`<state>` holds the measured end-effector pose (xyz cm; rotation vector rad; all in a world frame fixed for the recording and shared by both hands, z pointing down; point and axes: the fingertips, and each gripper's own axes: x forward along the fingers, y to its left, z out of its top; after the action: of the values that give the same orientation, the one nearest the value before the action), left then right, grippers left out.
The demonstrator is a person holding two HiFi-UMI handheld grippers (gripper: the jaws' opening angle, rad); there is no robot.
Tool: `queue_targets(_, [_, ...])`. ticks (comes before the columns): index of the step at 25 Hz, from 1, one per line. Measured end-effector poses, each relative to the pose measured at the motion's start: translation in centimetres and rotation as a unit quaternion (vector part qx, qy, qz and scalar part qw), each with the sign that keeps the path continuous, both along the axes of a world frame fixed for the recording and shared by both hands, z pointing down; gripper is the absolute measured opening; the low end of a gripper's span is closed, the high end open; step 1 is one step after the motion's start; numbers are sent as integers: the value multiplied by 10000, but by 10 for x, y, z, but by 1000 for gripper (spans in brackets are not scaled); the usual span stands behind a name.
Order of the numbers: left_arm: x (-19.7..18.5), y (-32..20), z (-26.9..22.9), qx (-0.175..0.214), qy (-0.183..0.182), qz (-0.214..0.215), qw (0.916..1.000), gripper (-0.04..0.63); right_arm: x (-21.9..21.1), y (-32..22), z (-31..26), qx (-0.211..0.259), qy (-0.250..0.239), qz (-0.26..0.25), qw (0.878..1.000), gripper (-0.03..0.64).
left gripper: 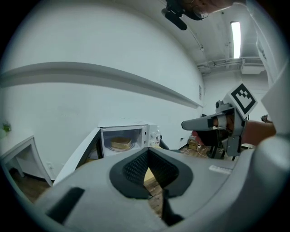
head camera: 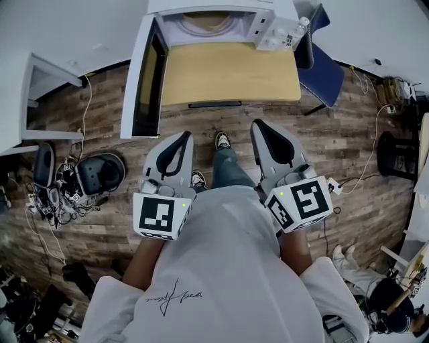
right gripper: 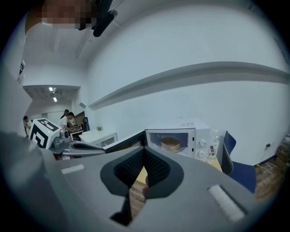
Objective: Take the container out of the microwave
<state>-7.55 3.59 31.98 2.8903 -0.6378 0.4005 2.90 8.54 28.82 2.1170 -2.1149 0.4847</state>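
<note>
A white microwave [head camera: 221, 20] stands at the back of a wooden table [head camera: 231, 77], its door [head camera: 144, 77] swung open to the left. Inside it sits a round tan container [head camera: 204, 23], also seen as the container [left gripper: 120, 144] and the container [right gripper: 171, 144] from each gripper. My left gripper [head camera: 183, 136] and right gripper [head camera: 261, 125] are side by side short of the table's front edge, pointing toward the microwave. Both are shut with nothing between the jaws. The left gripper [left gripper: 146, 153] and right gripper [right gripper: 145, 150] are well away from the container.
A small bottle [head camera: 299, 28] stands right of the microwave's control panel. A blue chair [head camera: 325, 70] is at the table's right side. A white desk [head camera: 33, 100] and a heap of cables and gear [head camera: 74, 181] lie to the left. People [right gripper: 68, 118] sit far off.
</note>
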Motion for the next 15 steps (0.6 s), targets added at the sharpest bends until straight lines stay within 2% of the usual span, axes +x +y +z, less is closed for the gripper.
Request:
queue_targets(3, [21, -21, -6, 103, 14, -229, 9997, -8, 18, -23, -1, 8, -28, -185, 9998, 12])
queue_targets(12, [72, -69, -11, 90, 27, -593, 9982, -8, 67, -83, 1, 17, 9, -694, 9976, 12])
queue_targets(15, [83, -83, -14, 231, -10, -792, 9966, -8, 80, -98, 1, 57, 11, -885, 9961, 12])
